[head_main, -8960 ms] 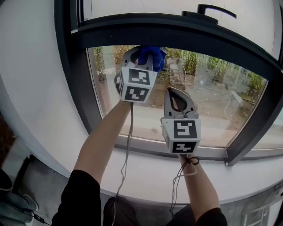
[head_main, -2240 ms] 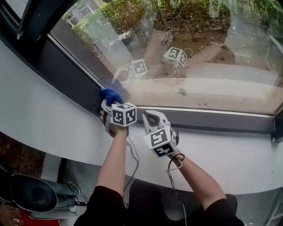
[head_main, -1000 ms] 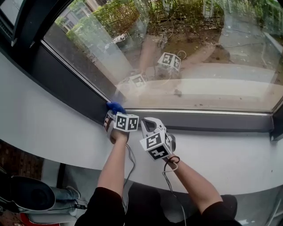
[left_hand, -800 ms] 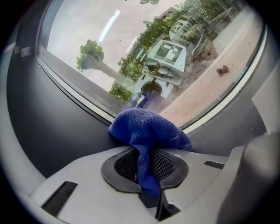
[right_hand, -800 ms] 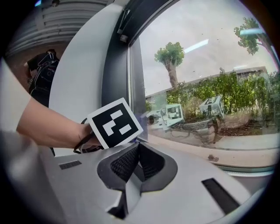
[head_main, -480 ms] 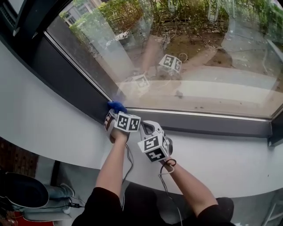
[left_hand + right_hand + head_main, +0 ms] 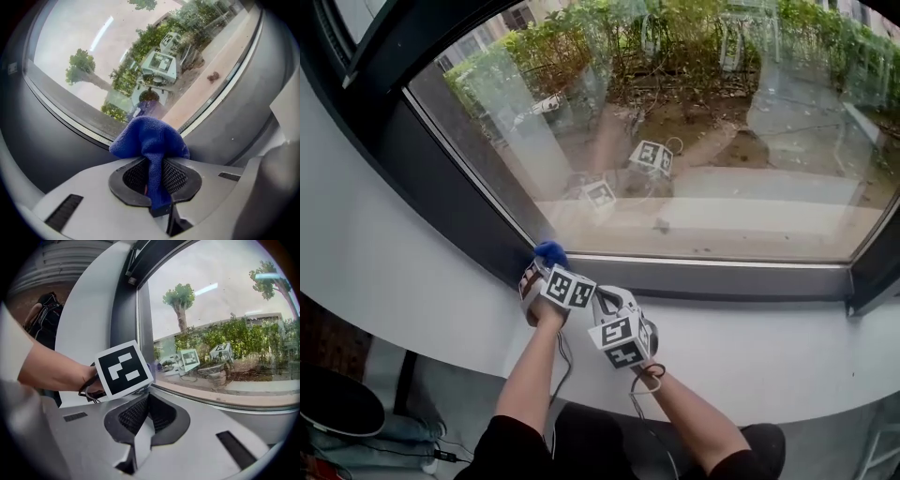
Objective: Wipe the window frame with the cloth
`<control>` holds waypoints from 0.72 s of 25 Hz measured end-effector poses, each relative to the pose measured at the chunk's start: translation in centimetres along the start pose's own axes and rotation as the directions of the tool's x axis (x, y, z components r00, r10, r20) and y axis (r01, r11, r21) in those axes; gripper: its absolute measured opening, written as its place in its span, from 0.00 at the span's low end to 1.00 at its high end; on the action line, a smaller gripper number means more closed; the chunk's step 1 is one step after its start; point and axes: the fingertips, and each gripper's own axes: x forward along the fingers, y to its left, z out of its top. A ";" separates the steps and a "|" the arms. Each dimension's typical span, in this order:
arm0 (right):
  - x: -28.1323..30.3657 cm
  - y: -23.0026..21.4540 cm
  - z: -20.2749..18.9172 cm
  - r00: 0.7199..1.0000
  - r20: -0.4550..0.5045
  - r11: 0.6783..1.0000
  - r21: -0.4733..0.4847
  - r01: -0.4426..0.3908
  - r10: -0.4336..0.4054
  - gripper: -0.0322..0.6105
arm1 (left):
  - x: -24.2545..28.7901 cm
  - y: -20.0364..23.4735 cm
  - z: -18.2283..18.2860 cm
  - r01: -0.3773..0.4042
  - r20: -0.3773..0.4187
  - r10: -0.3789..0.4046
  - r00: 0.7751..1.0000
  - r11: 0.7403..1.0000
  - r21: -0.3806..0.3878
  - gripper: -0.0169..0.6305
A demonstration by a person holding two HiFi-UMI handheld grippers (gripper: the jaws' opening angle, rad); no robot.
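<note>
The blue cloth [image 7: 549, 253] is bunched against the lower-left corner of the dark grey window frame [image 7: 722, 278]. My left gripper [image 7: 544, 269] is shut on it. In the left gripper view the cloth [image 7: 149, 138] bulges out over the closed jaws of the left gripper [image 7: 154, 176], right in front of the frame's corner [image 7: 220, 136]. My right gripper [image 7: 614, 305] hovers over the white sill just right of the left one, shut with nothing in it. The right gripper view shows the right gripper [image 7: 145, 420] behind the left gripper's marker cube [image 7: 123, 367].
A white sill [image 7: 787, 347] runs below the frame and a white wall [image 7: 366, 253] curves along its left side. The glass [image 7: 694, 141] reflects both marker cubes. A dark object and cables [image 7: 337, 412] lie on the floor at lower left.
The left gripper carried the cloth from the frame's top down its left side to the bottom-left corner. In the last second it barely moved, and the right gripper drew closer to it.
</note>
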 end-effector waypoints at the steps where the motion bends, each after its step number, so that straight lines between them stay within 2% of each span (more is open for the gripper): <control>1: -0.4 -0.2 -0.2 1.000 -0.001 1.000 -0.003 0.007 -0.007 0.06 | -0.3 -0.4 0.3 0.006 0.011 -0.006 1.000 1.000 0.008 0.11; 11: -5.4 -1.7 -1.4 0.997 -0.014 0.997 -0.034 0.074 -0.074 0.06 | -3.9 -4.5 3.4 0.076 0.109 -0.088 0.990 0.992 0.104 0.11; 18: -9.0 -1.5 -1.6 0.993 -0.025 0.992 -0.031 0.119 -0.119 0.06 | -7.2 -6.8 5.8 0.122 0.198 -0.152 0.968 0.980 0.158 0.11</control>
